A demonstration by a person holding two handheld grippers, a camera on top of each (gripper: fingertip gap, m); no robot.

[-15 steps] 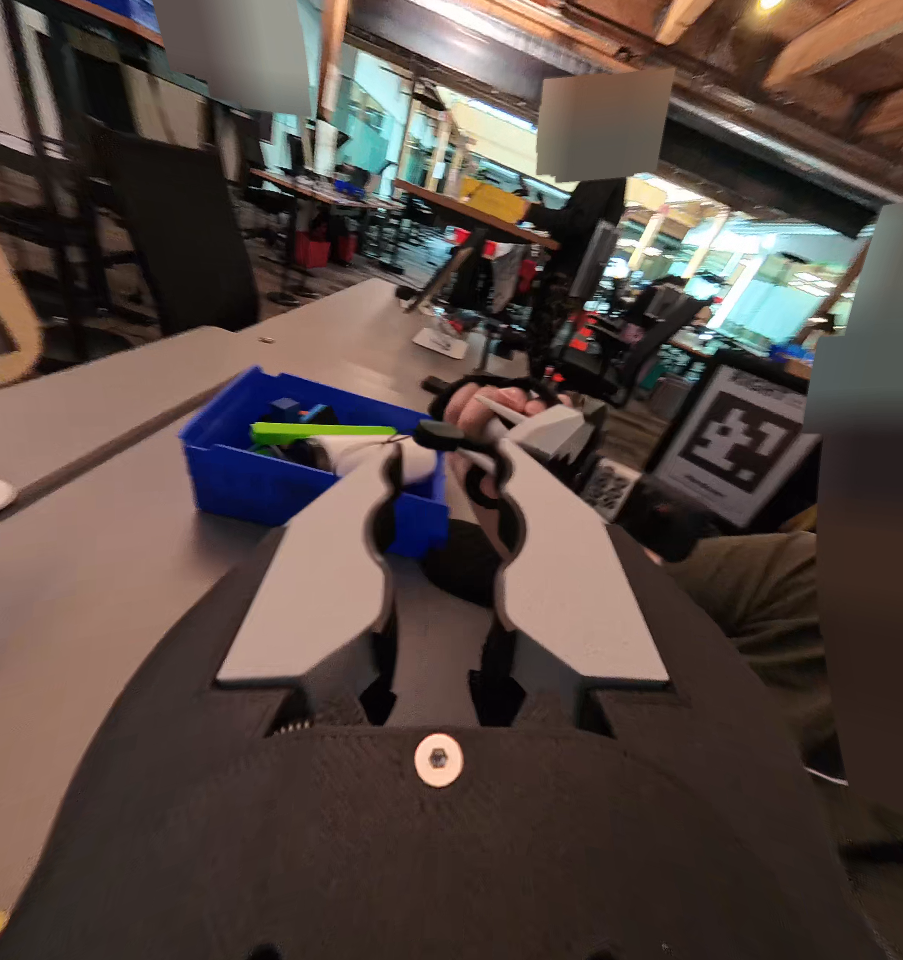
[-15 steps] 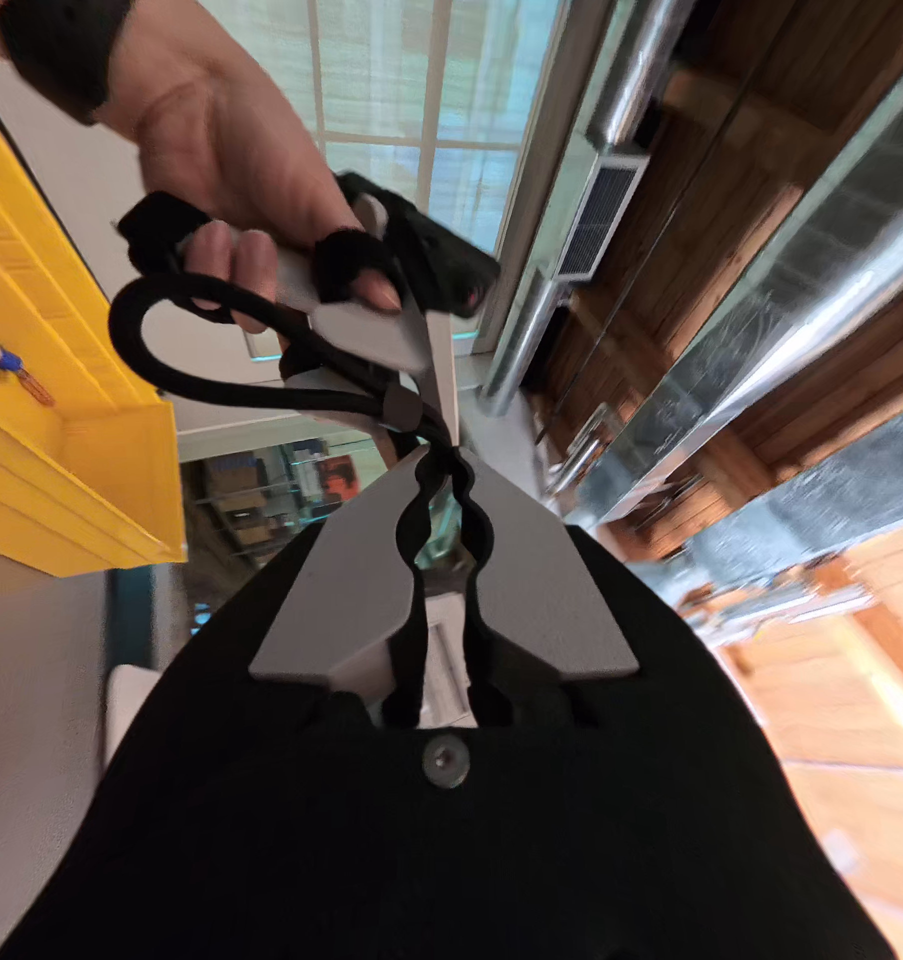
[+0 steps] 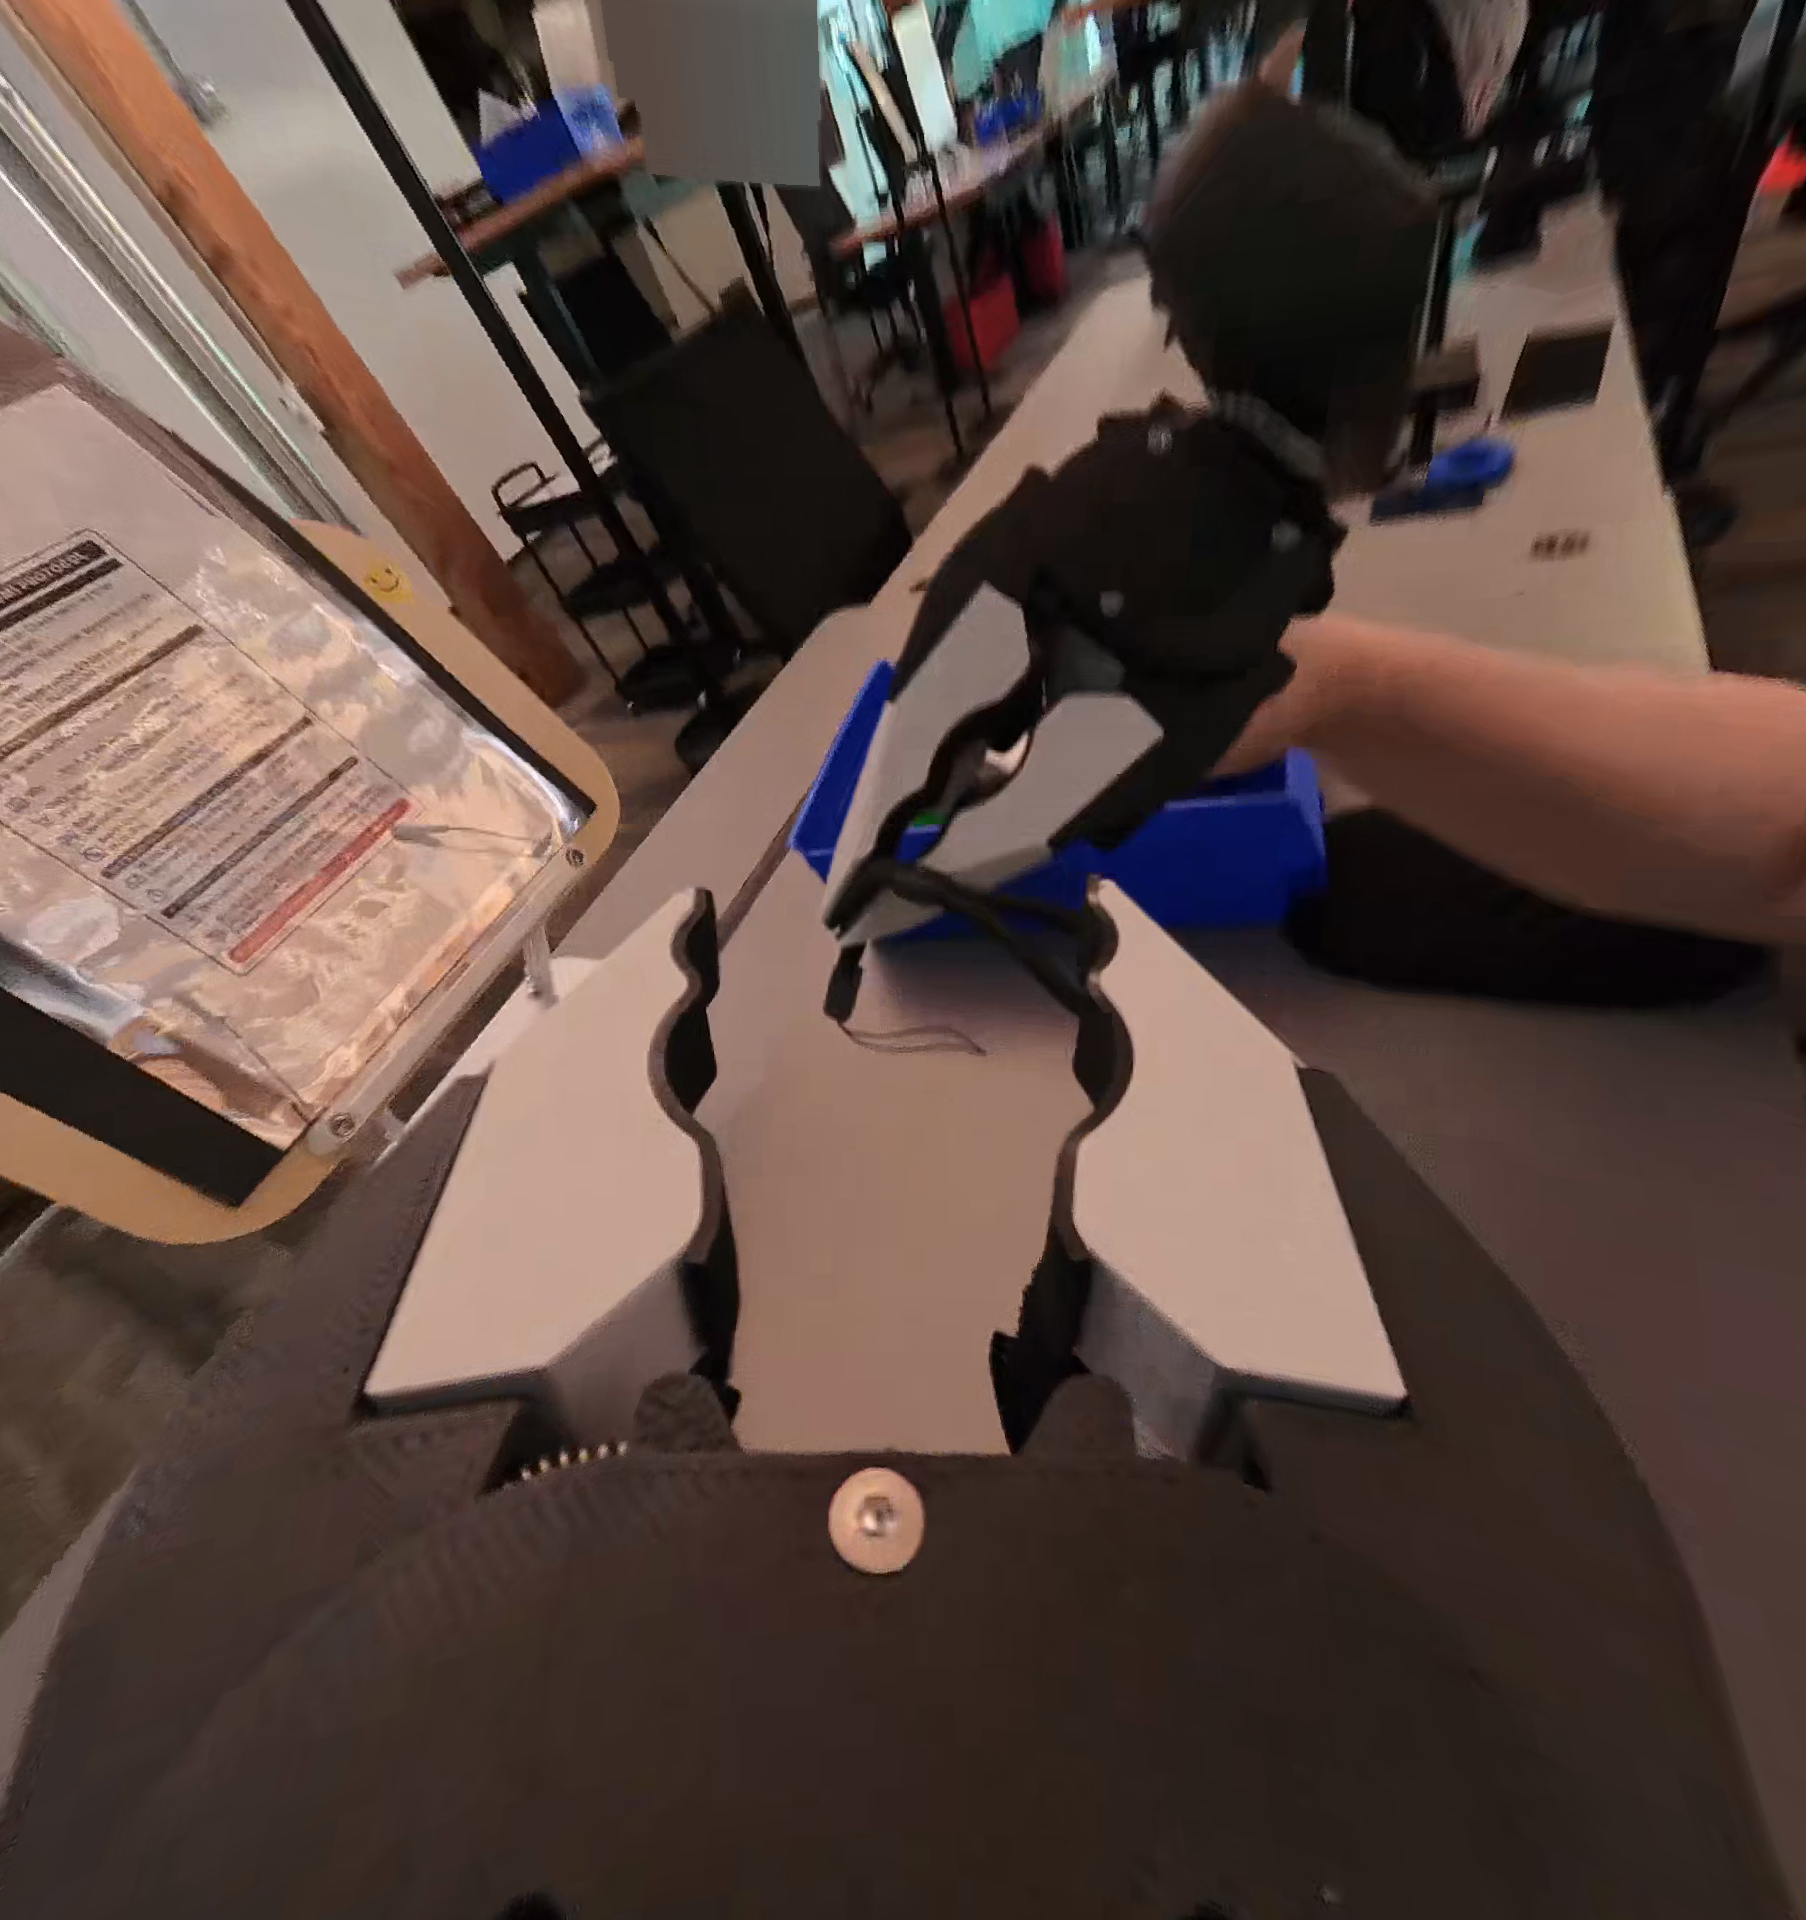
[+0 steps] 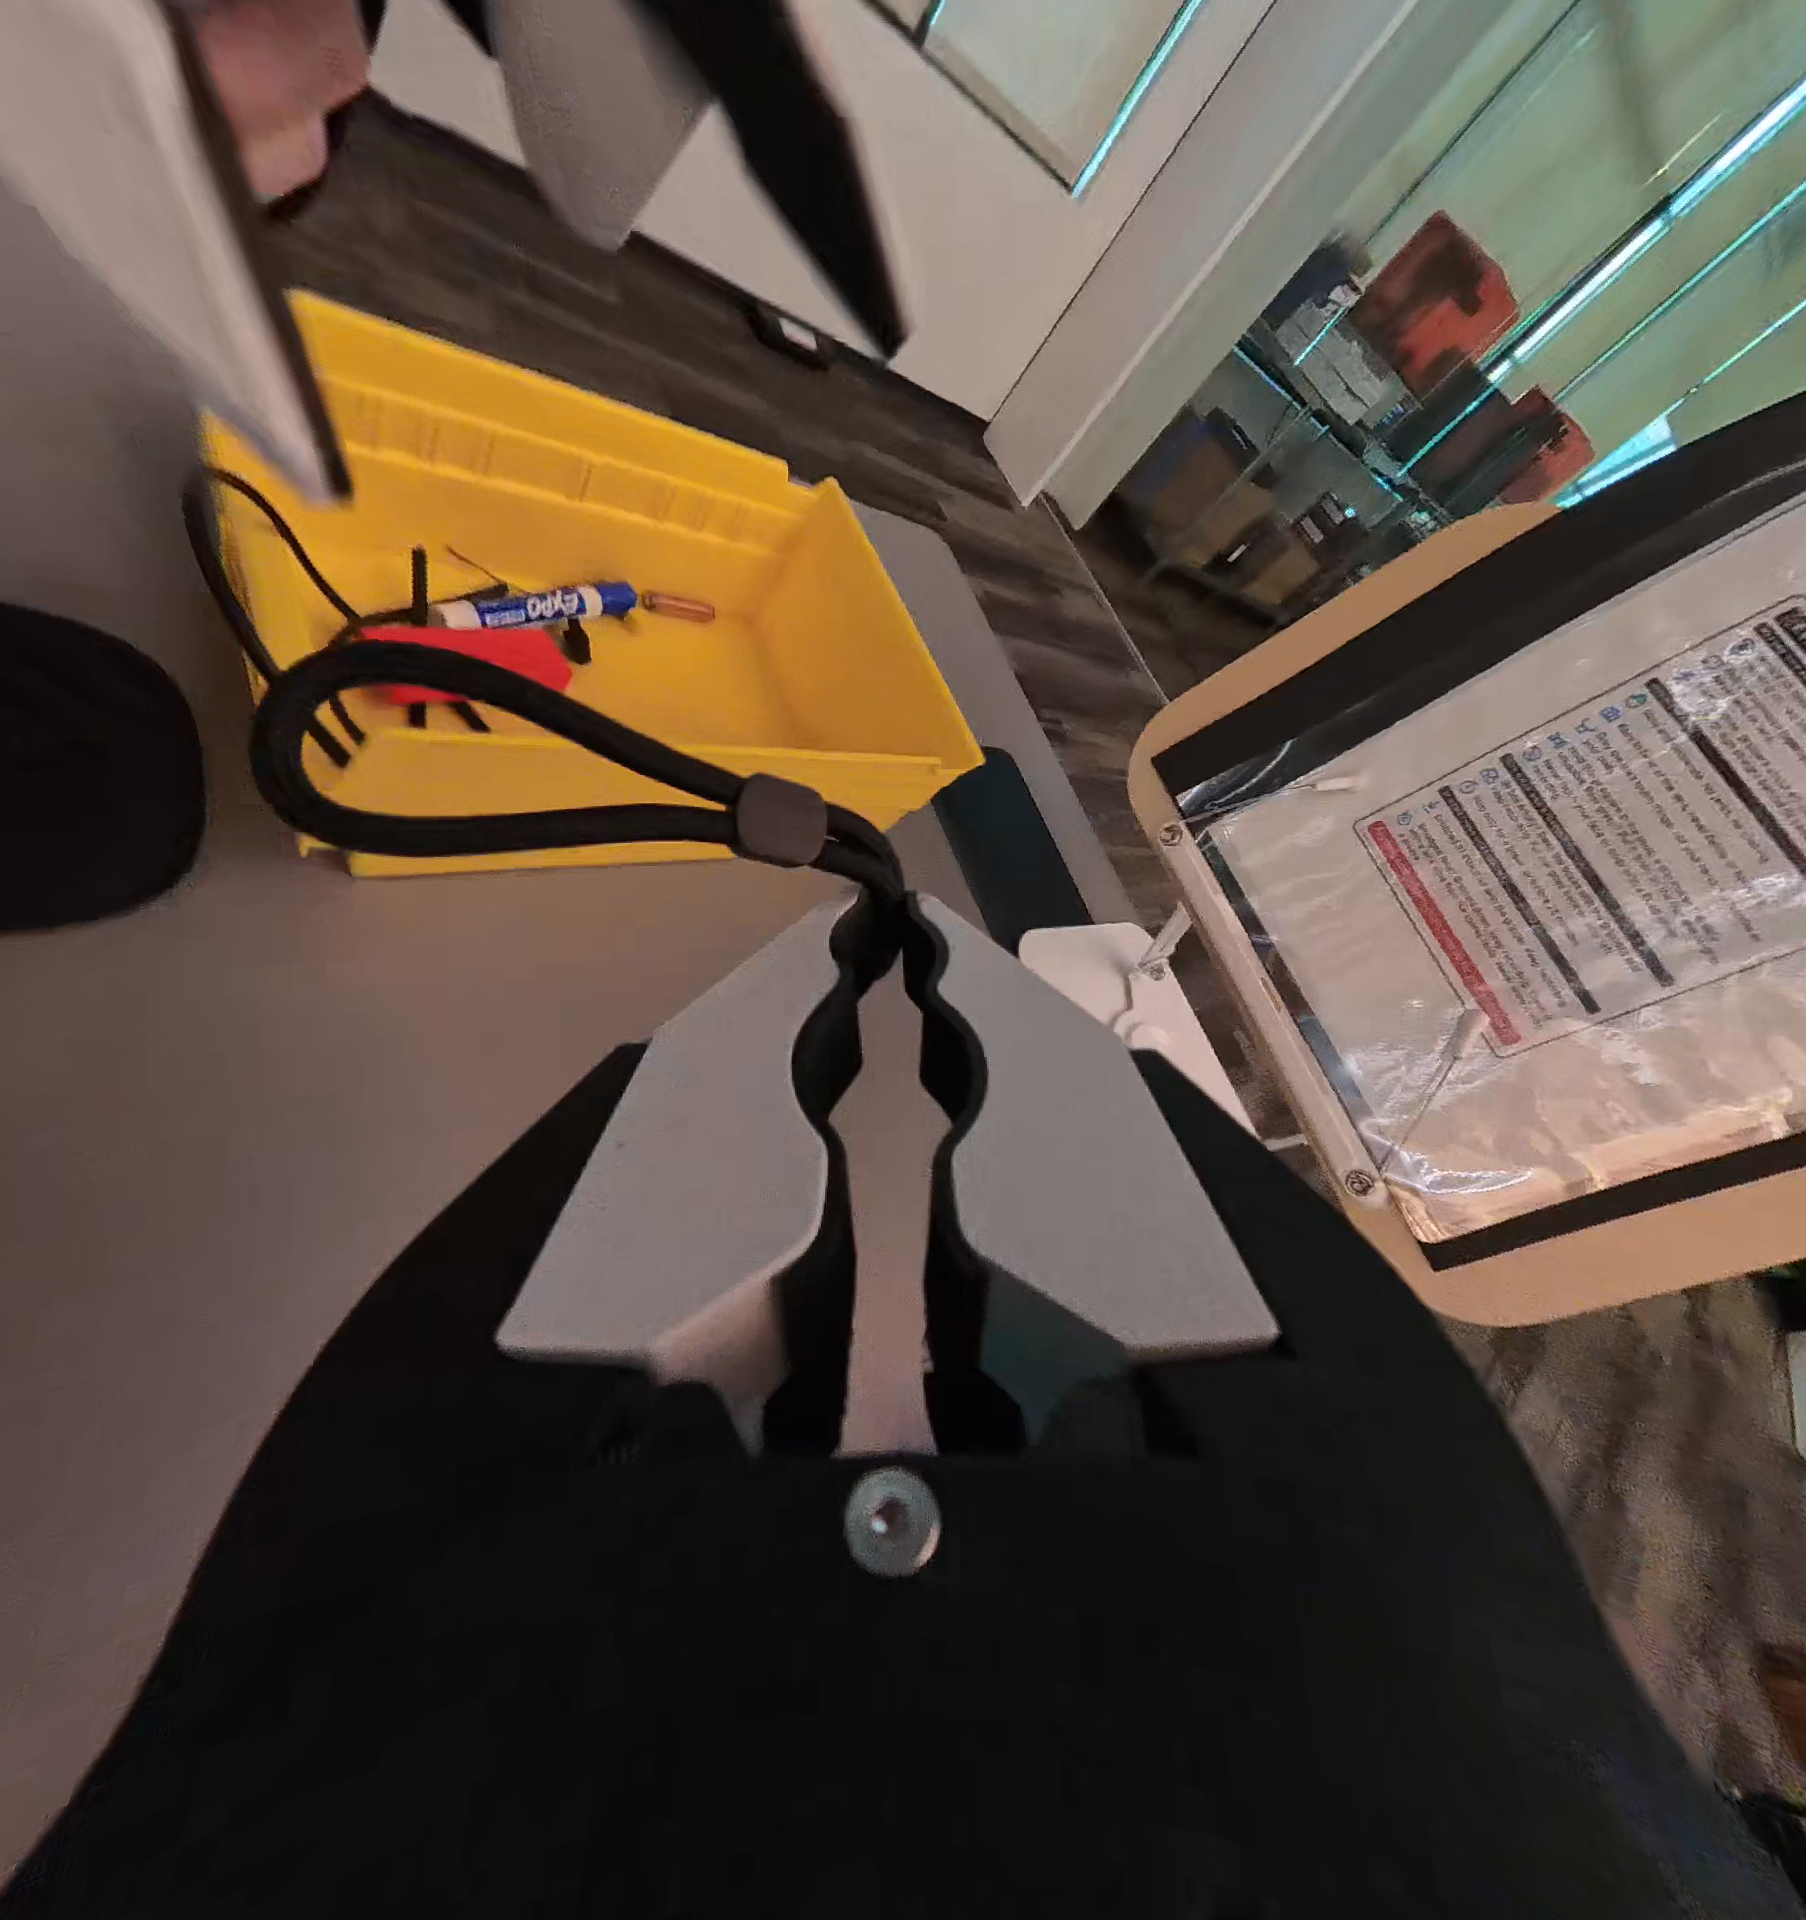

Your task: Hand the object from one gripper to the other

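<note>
The right gripper has its jaws clenched on a black cord loop, pinching the cord right at the fingertips. From there the loop passes through a small grey slider bead and curves out to the left, hanging in front of a yellow bin that stands on the grey worktop. Inside the bin lie a blue-and-white marker, a red block and a small copper-coloured piece, along with some thin black bits I cannot identify. To the right, a tan-framed board with a printed sheet under shiny plastic stands tilted beside the worktop.

In the left wrist view, the left gripper has its jaws released, spread wide with nothing between them, and only bare worktop shows in the gap. Just beyond its fingertips the right gripper points down toward the worktop with the black cord bunched at its tips; one strand runs close to the left gripper's right finger, though I cannot tell whether it touches. Behind sits a blue bin, and a person's bare forearm reaches in from the right. The same tan-framed board stands at the left
</note>
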